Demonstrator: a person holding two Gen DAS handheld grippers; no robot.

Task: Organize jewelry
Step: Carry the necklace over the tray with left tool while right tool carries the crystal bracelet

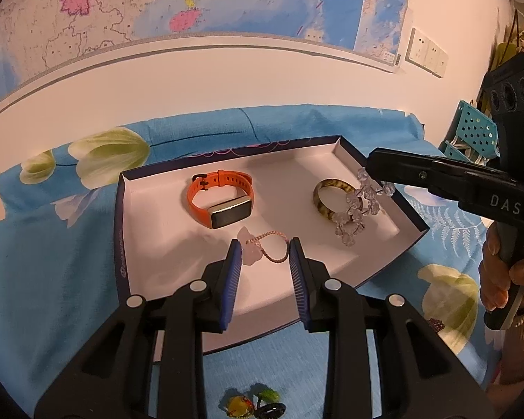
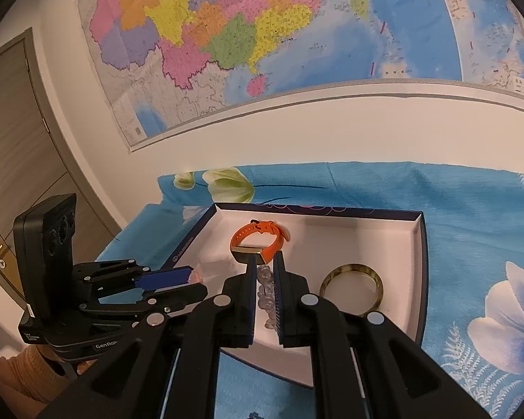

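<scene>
A shallow white-lined box [image 1: 150,244] [image 2: 415,279] lies on the blue floral cloth. In it are an orange smart band [image 1: 220,199] [image 2: 258,241], a brown mottled bangle [image 1: 332,199] [image 2: 353,289] and a pink chain bracelet with a pale stone [image 1: 265,248]. My left gripper [image 1: 264,249] is open, its fingers on either side of the pink bracelet, low in the box. My right gripper [image 2: 264,262] [image 1: 370,171] is shut on a clear crystal bead bracelet [image 1: 356,209] [image 2: 265,293], which hangs over the box's right part beside the bangle.
More small jewelry, yellow, green and black [image 1: 255,405], lies on the cloth in front of the box, under my left gripper. A teal perforated basket [image 1: 475,129] stands at the far right. A wall with a map rises behind the table.
</scene>
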